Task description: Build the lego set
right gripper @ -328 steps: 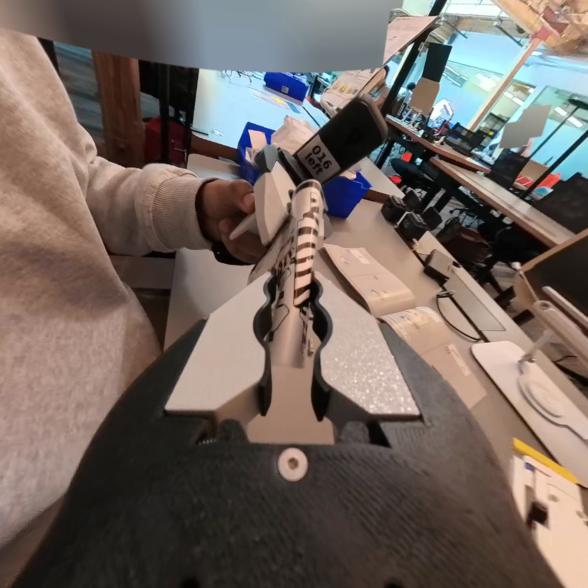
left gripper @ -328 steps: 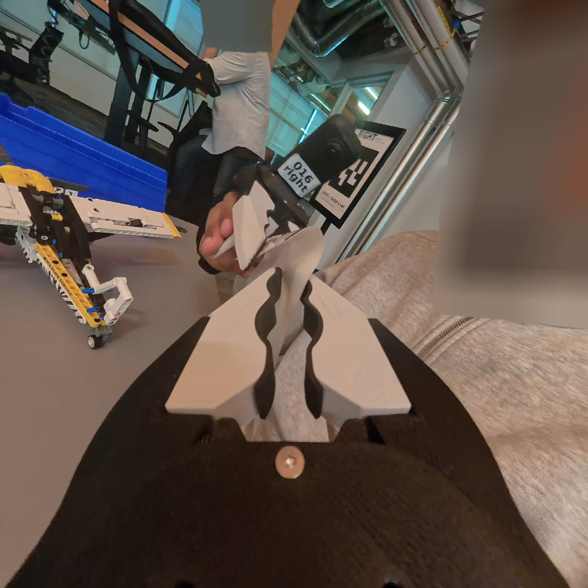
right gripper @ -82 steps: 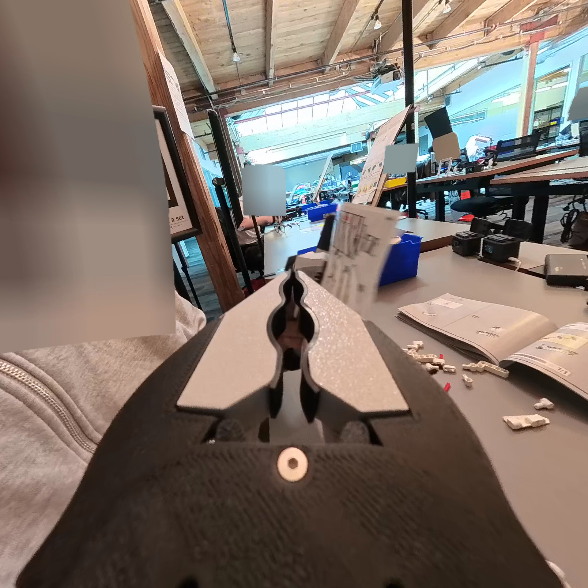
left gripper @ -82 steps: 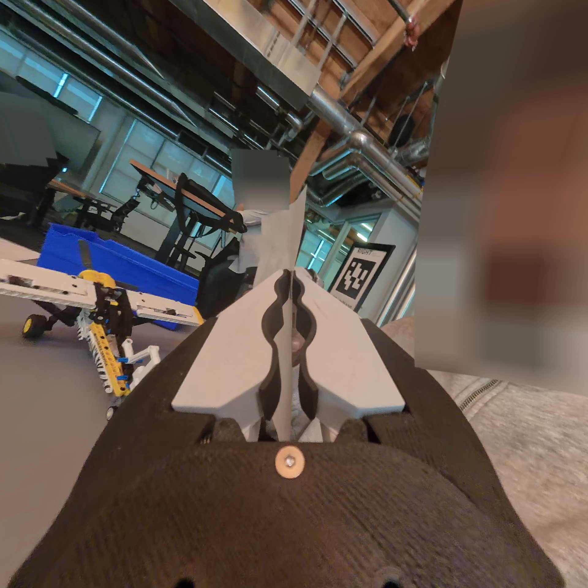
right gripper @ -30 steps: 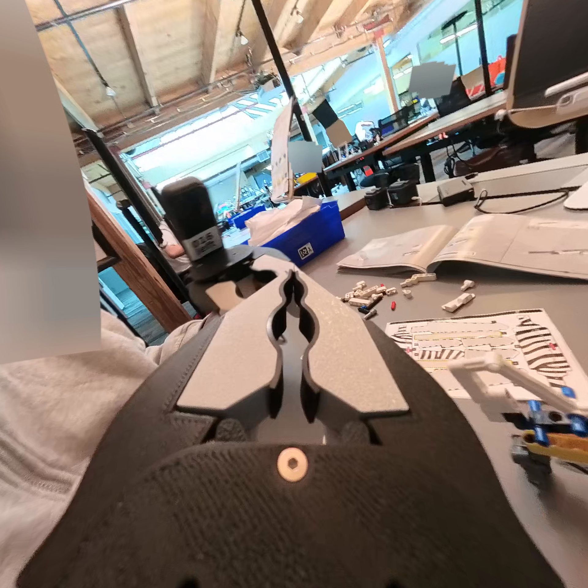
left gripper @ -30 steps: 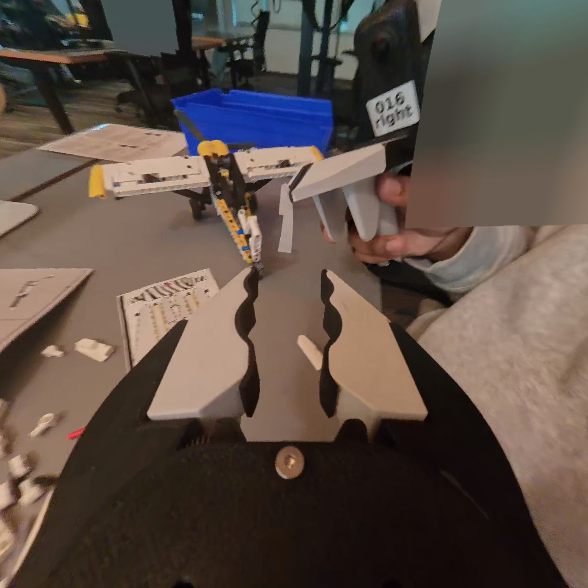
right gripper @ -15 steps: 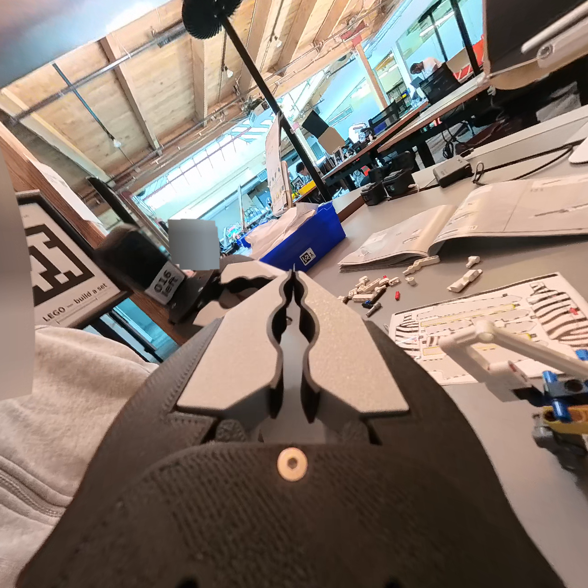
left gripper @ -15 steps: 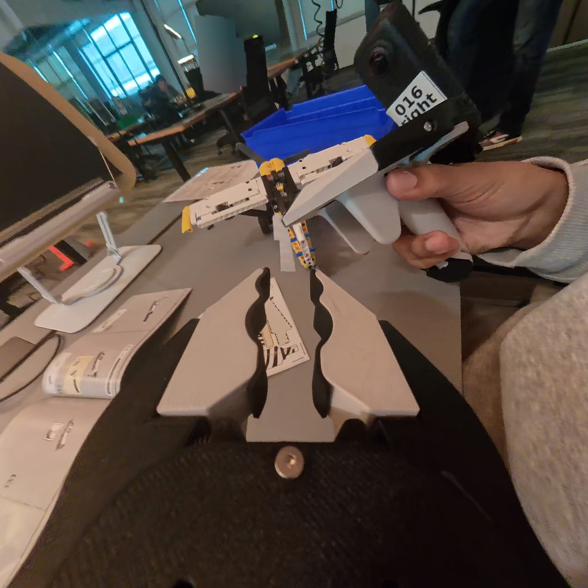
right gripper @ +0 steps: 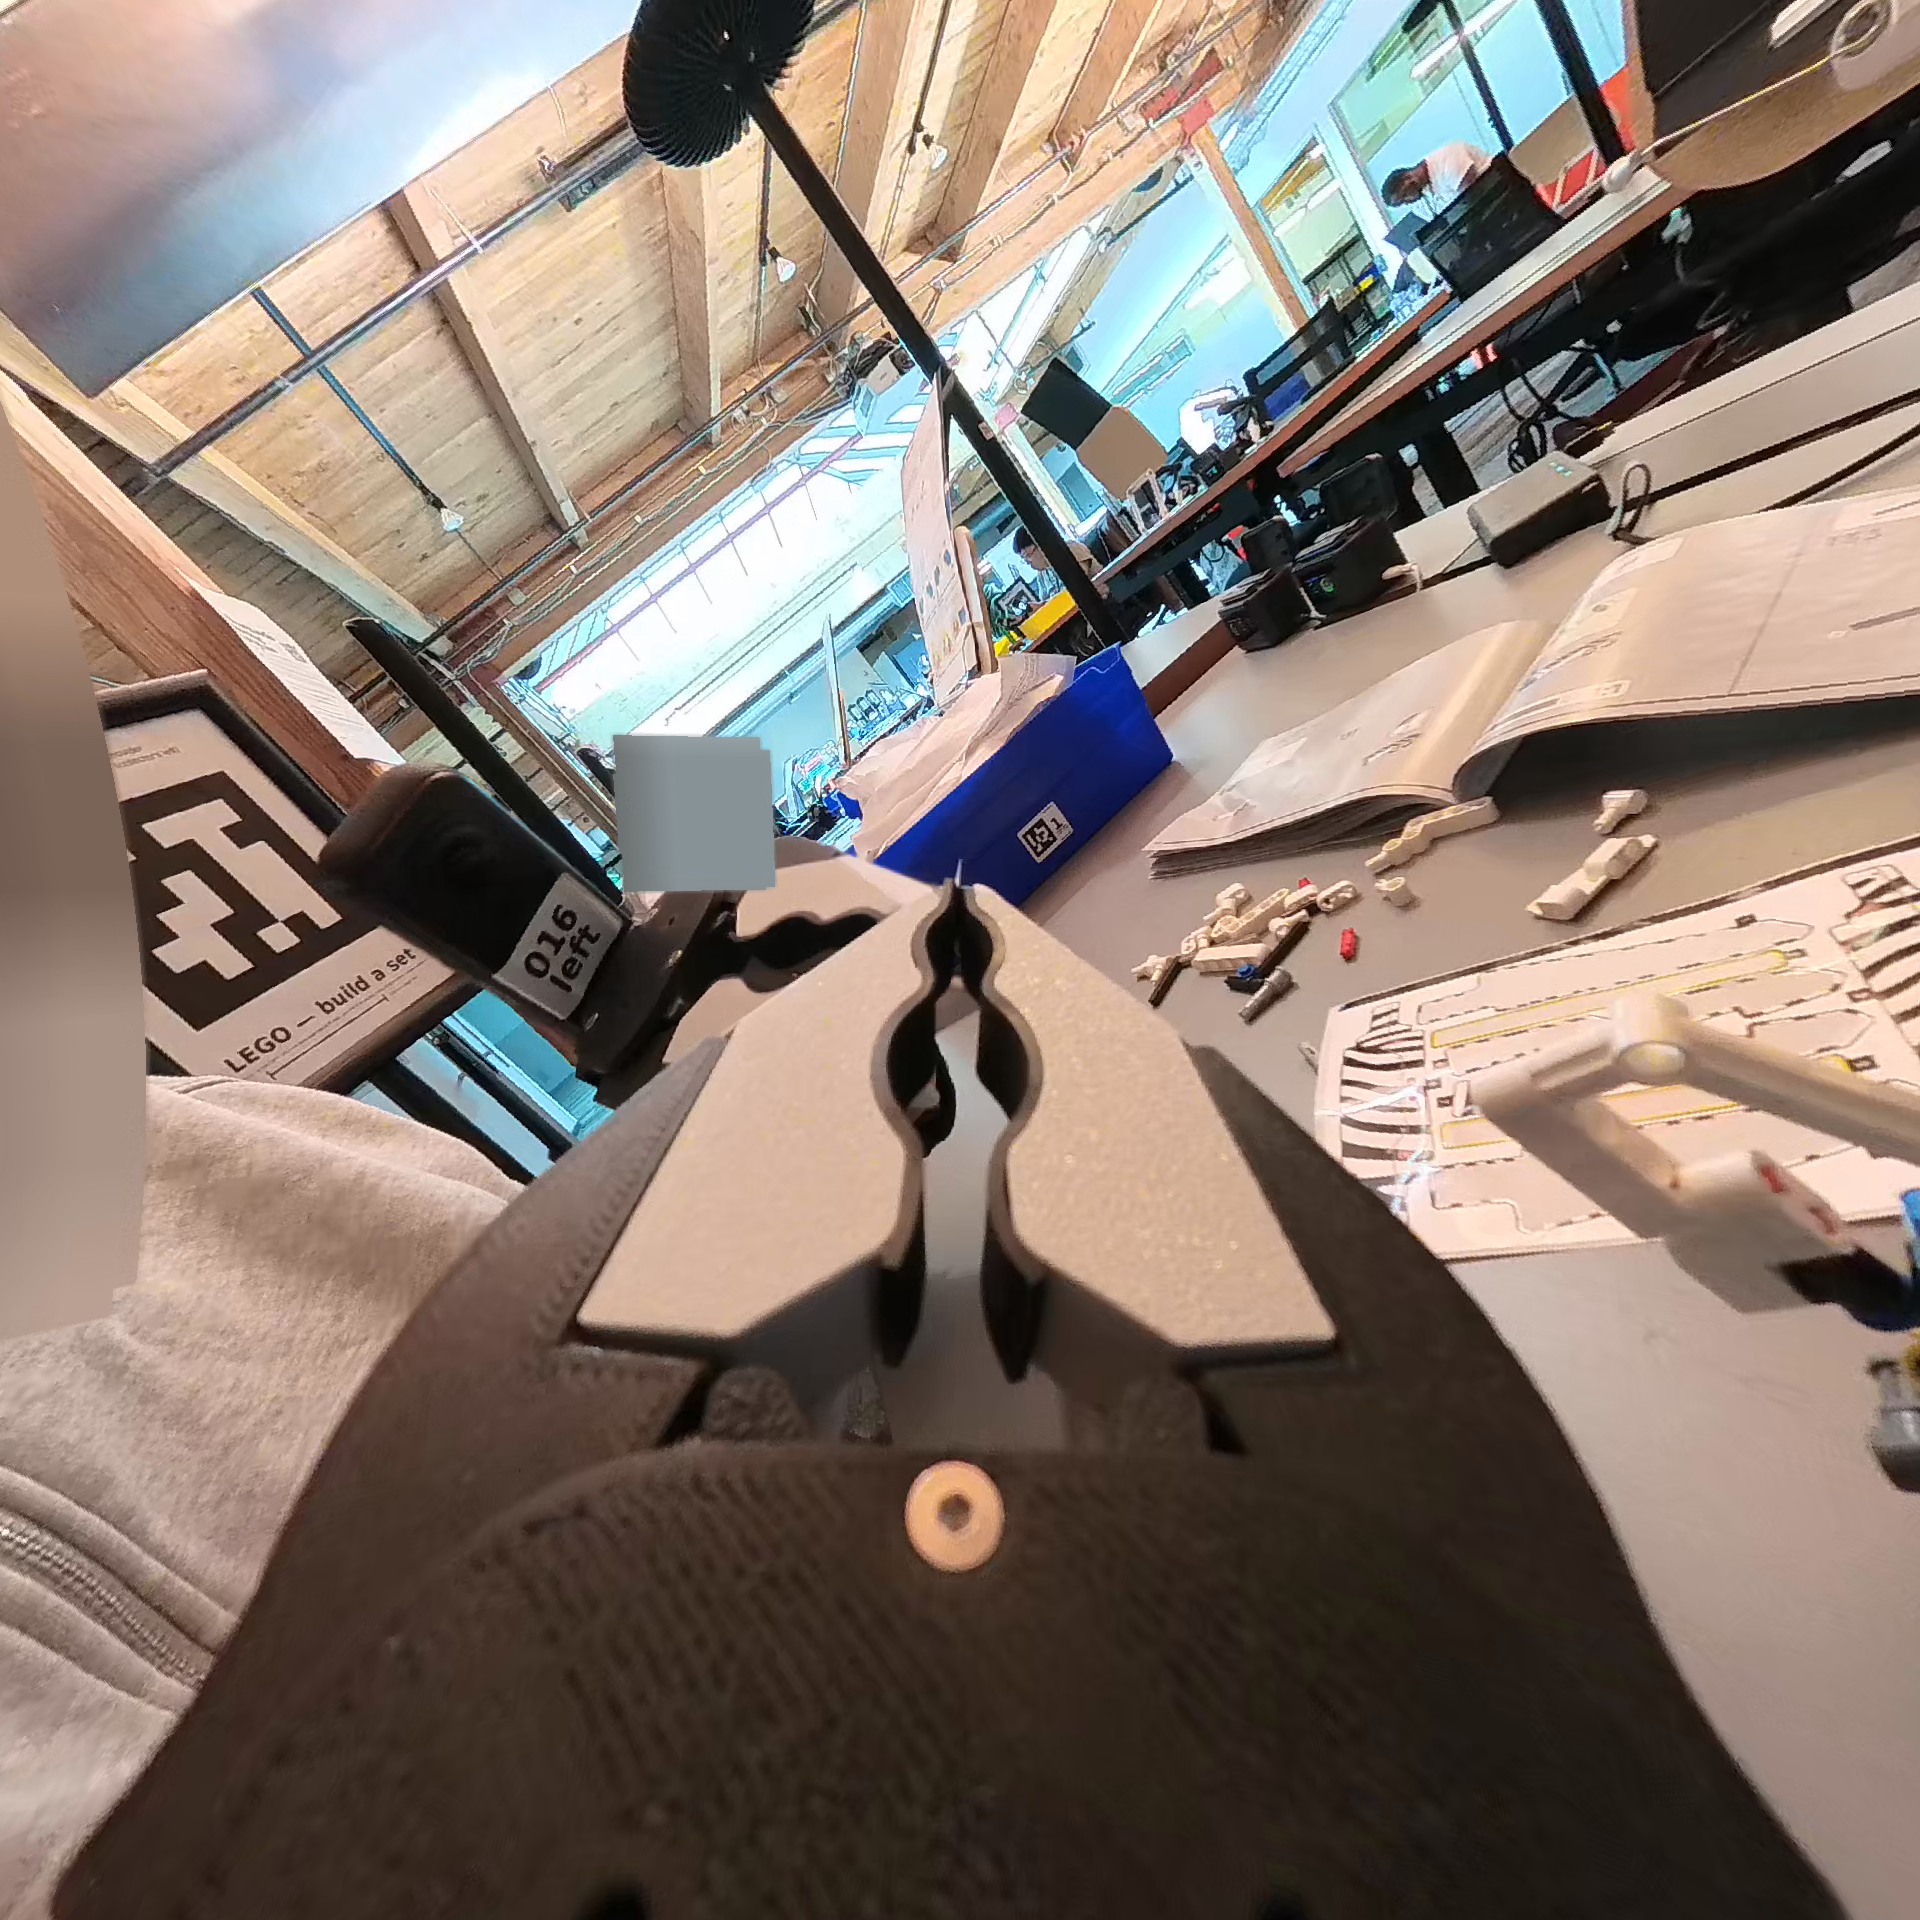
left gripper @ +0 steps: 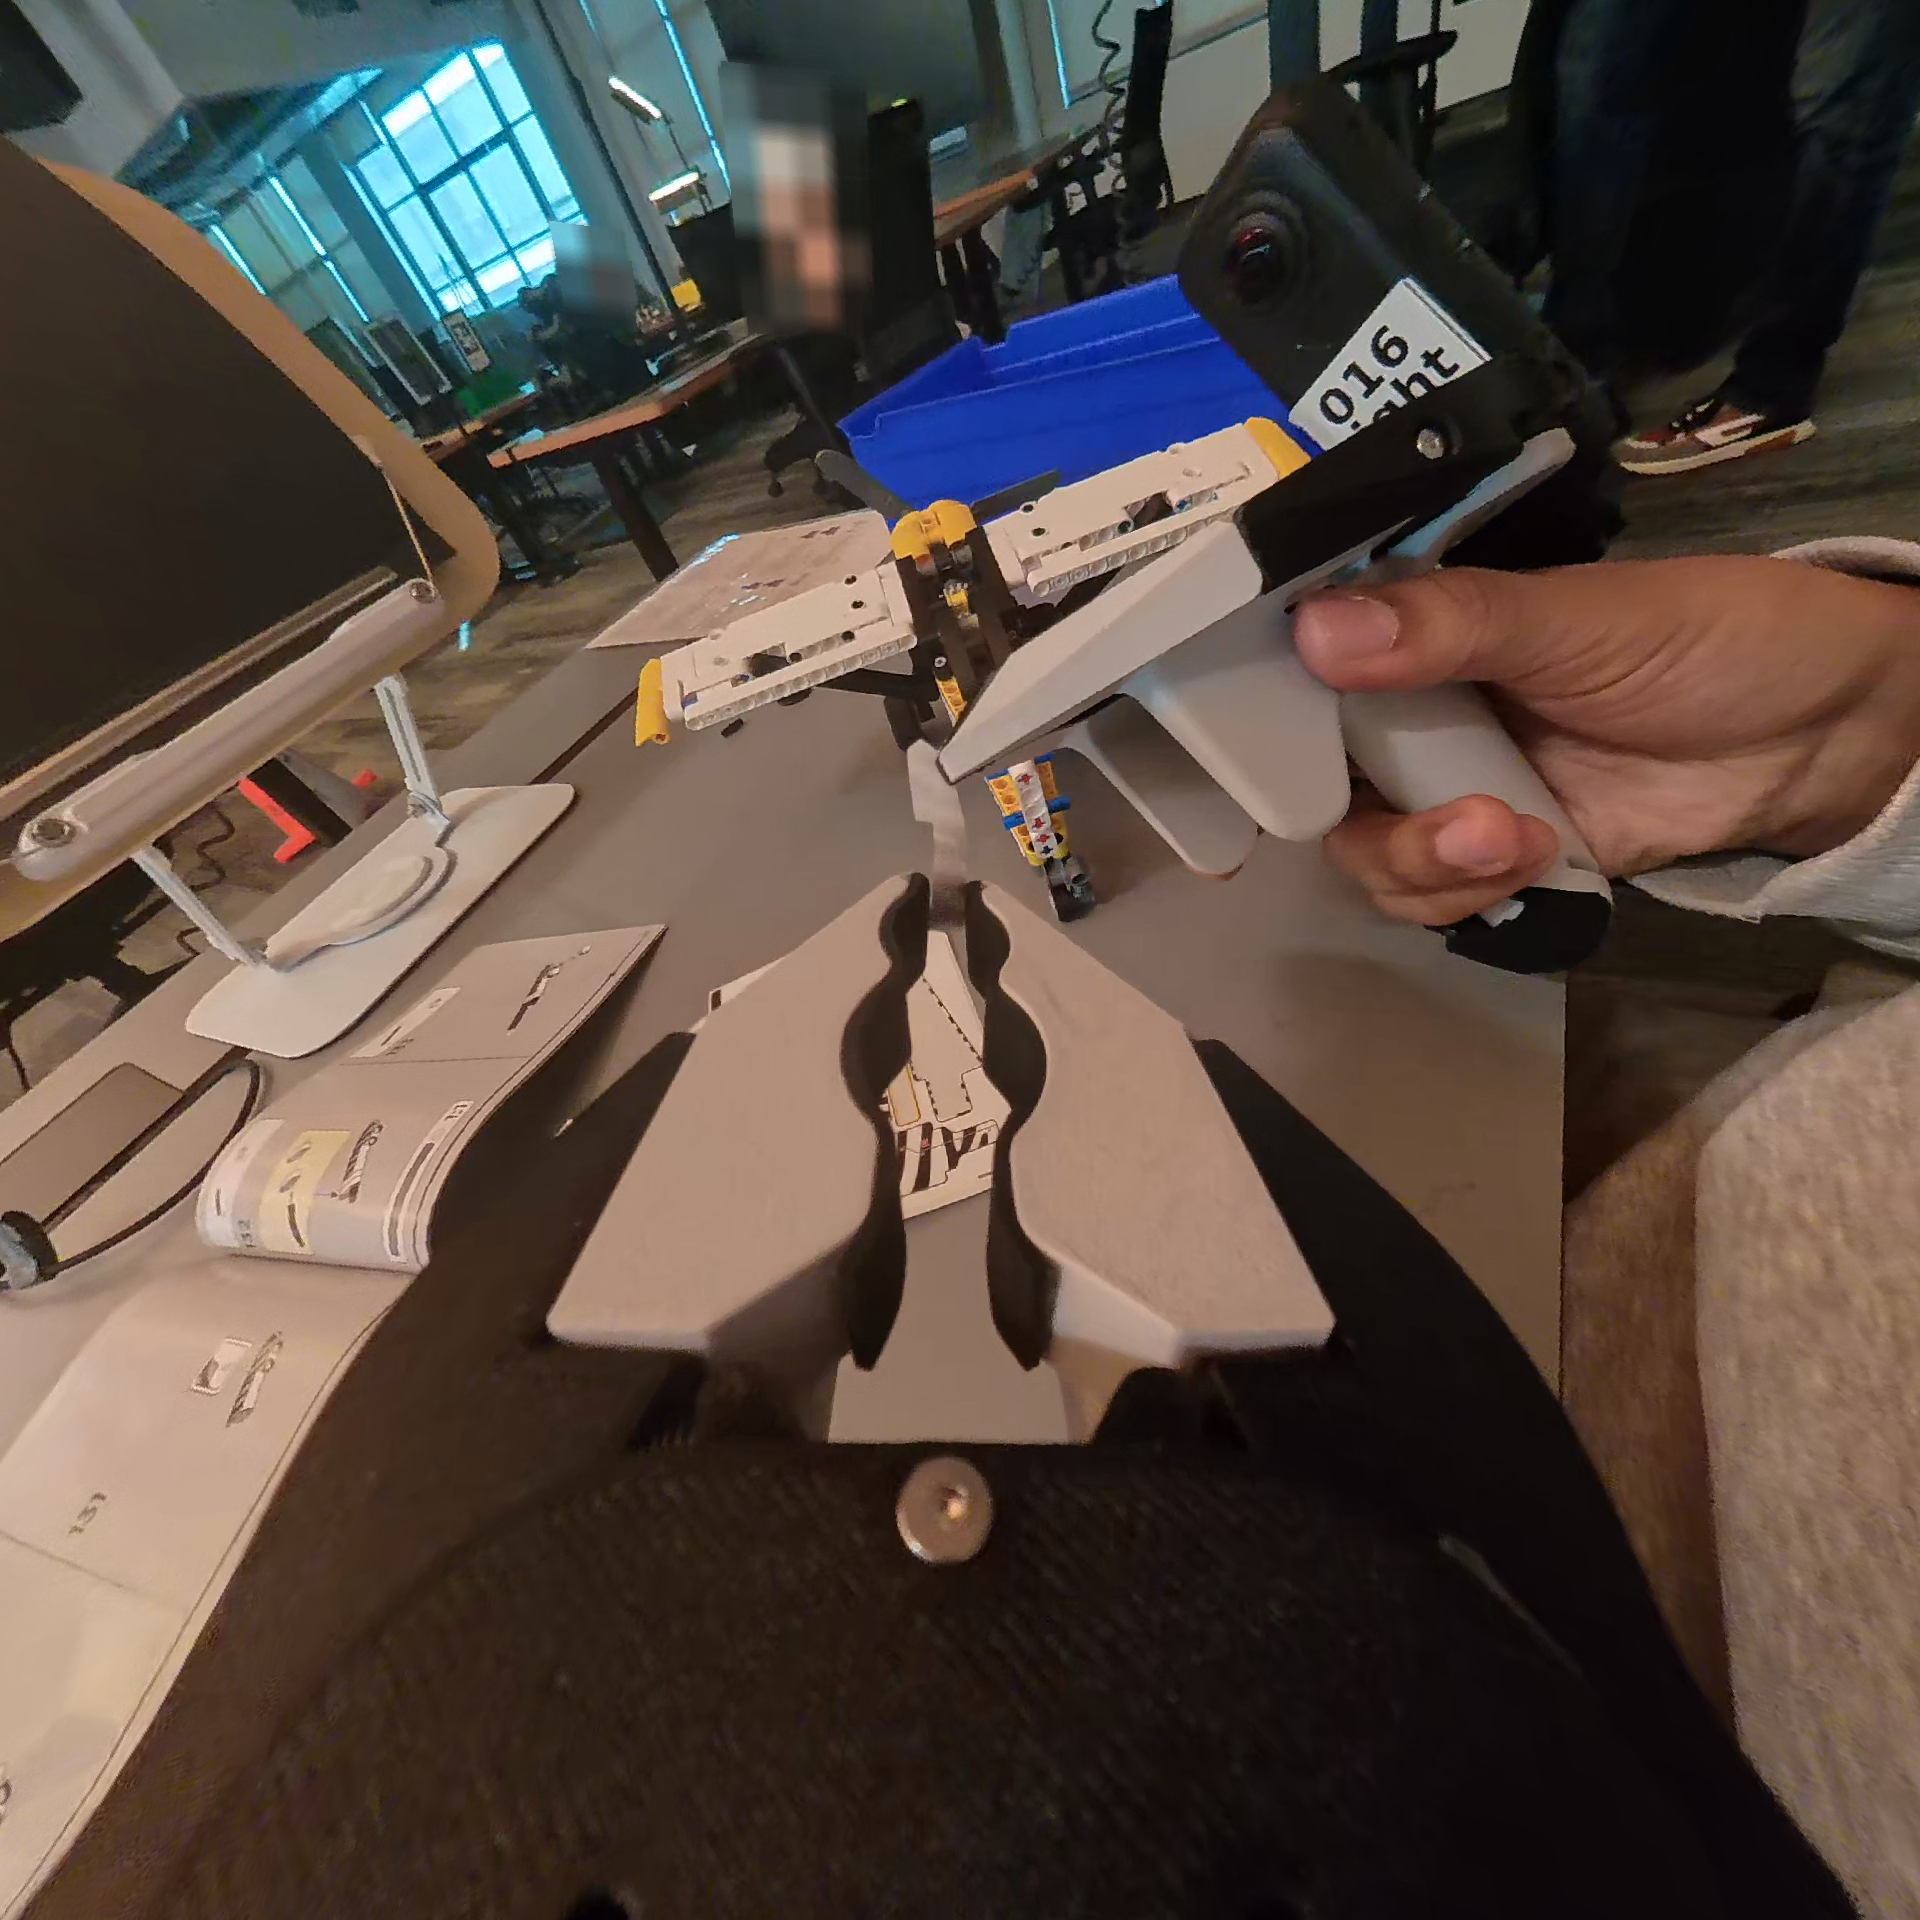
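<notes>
The Lego model, a part-built plane of white beams with yellow tips and a black and yellow core, stands on the grey table in front of the blue plastic bin. We judge the build well advanced: wings, fuselage and a small wheel are in place. Much is left, though. A heap of loose white and dark pieces lies near the open instruction booklet, and the printed sticker sheet lies flat beside the model's tail arm.

Our right gripper is closed, its tips pinching a thin pale sticker strip that hangs down just beside the fuselage. Our left gripper has its jaws nearly together with a narrow gap, right at the strip's lower end; we cannot tell whether it has caught it. We take the step in hand to be placing this sticker on the model, not yet done.
</notes>
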`<state>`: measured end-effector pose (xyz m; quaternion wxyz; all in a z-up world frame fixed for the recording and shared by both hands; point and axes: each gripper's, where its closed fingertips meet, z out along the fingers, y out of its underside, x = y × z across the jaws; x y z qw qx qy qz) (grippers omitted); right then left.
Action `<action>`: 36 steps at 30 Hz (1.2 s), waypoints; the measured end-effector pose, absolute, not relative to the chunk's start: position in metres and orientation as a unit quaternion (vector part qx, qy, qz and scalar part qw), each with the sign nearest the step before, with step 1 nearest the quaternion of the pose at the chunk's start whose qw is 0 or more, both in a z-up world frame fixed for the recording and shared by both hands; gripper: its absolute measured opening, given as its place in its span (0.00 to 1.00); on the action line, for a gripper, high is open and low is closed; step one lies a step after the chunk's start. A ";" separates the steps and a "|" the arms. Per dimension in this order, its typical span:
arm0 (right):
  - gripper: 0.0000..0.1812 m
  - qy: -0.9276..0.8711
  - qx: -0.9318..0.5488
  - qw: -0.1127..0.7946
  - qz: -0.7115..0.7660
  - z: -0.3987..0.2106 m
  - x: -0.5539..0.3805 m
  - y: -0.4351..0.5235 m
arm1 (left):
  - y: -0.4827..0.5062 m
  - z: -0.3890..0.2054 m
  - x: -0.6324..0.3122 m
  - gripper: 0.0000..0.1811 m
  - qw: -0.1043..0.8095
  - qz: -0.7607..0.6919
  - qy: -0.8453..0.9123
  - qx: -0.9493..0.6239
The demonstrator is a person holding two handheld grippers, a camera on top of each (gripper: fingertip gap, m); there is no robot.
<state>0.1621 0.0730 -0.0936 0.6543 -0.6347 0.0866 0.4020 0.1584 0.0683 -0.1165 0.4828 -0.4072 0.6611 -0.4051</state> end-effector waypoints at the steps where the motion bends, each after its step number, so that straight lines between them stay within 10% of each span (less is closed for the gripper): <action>1: 0.00 0.085 -0.635 0.655 0.401 -0.094 0.162 0.073 | 0.068 -0.116 0.158 0.02 0.482 -0.407 0.661 -0.406; 12: 0.11 0.067 -0.633 0.665 0.391 -0.089 0.164 0.069 | 0.062 -0.108 0.154 0.00 0.404 -0.506 0.631 -0.427; 23: 0.16 -0.056 -0.649 0.720 0.239 -0.072 0.170 0.049 | 0.063 -0.092 0.139 0.00 0.022 -0.781 0.439 -0.443; 36: 0.16 -0.038 -0.622 0.705 0.339 -0.070 0.161 0.047 | 0.040 -0.078 0.132 0.07 0.069 -0.787 0.480 -0.382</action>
